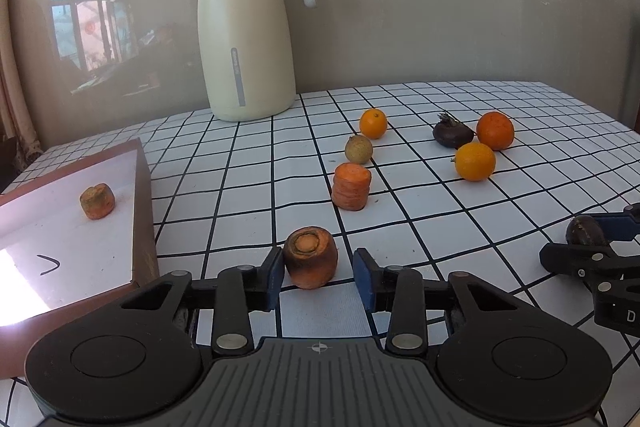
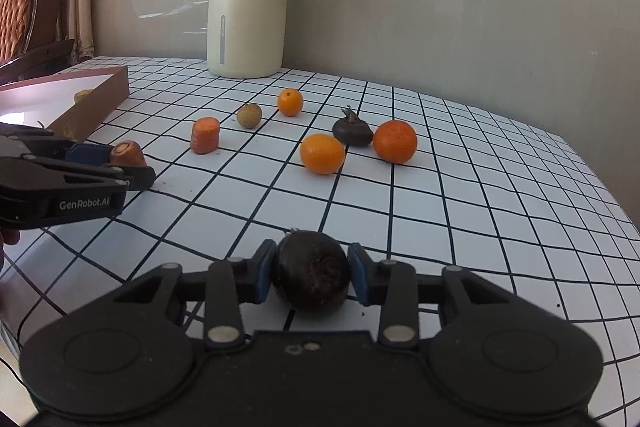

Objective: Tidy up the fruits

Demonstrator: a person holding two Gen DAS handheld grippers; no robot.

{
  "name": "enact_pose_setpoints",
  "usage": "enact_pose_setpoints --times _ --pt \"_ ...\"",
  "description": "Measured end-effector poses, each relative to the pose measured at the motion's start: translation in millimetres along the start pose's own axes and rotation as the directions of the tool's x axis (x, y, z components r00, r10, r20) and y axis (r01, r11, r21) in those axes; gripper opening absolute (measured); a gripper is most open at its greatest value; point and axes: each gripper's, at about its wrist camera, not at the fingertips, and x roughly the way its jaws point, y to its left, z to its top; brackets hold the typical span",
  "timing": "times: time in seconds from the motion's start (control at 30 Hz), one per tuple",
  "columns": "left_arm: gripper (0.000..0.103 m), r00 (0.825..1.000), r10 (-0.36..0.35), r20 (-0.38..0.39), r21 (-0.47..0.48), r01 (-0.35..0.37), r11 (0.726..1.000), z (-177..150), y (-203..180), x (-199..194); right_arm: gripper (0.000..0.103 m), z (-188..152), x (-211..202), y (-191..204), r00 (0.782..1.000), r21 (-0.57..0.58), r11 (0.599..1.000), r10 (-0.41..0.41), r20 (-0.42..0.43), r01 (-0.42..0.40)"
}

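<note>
Nearest on the checked worktop [image 1: 460,227], two handheld tools work side by side. The left tool [image 1: 318,273] has its blue pads around a short carrot stub [image 1: 311,257]; the left pad touches it while a narrow gap shows at the right pad, so the tool is not yet clamped. The stub stands on end, cut face tilted up toward the viewer, its short axis roughly upright. The right tool [image 2: 312,277] is clamped on a dark round water chestnut [image 2: 312,275], both pads pressed against its sides, the chestnut resting on the worktop.

Just left of the left tool lies a brown-rimmed tray [image 1: 142,211] with a white floor, holding one carrot piece [image 1: 97,201] standing upright.

Farther back, nothing stands between the tools and the remaining produce. A ridged carrot chunk [image 1: 351,186] stands on end, with a small tan longan [image 1: 359,149] just behind it and a small orange [image 1: 373,123] beyond that. To the right sit a second orange [image 1: 475,161], a dark sprouted water chestnut [image 1: 452,134] and a deeper-coloured tangerine [image 1: 495,130], close together.

At the back, against a grey wall, stands a cream thermal jug [image 1: 246,39], handle pointing right
</note>
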Motion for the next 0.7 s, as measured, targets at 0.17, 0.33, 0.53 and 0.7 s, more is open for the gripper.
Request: enact_pose_setpoints --times 0.17,0.33,0.53,0.7 --pt "0.033 1.000 -0.010 0.005 -0.001 0.010 1.000 -0.8 1.5 -0.6 0.030 0.3 0.0 0.5 1.000 0.005 1.000 -0.004 0.001 0.004" --pt "0.029 1.000 -0.014 0.008 -0.005 0.014 1.000 -0.9 3.1 -1.9 0.030 0.4 -1.7 -0.8 1.000 0.011 1.000 -0.017 0.014 0.017" --pt "0.029 1.000 -0.017 0.016 0.005 0.017 1.000 -1.1 1.9 -7.6 0.030 1.0 -3.1 -1.6 1.000 0.024 0.999 -0.026 0.014 0.026" --pt "0.029 0.999 -0.017 0.033 0.001 0.017 1.000 2.7 4.3 -16.9 0.030 2.9 -7.2 -1.5 0.999 0.027 0.999 -0.032 0.022 0.031"
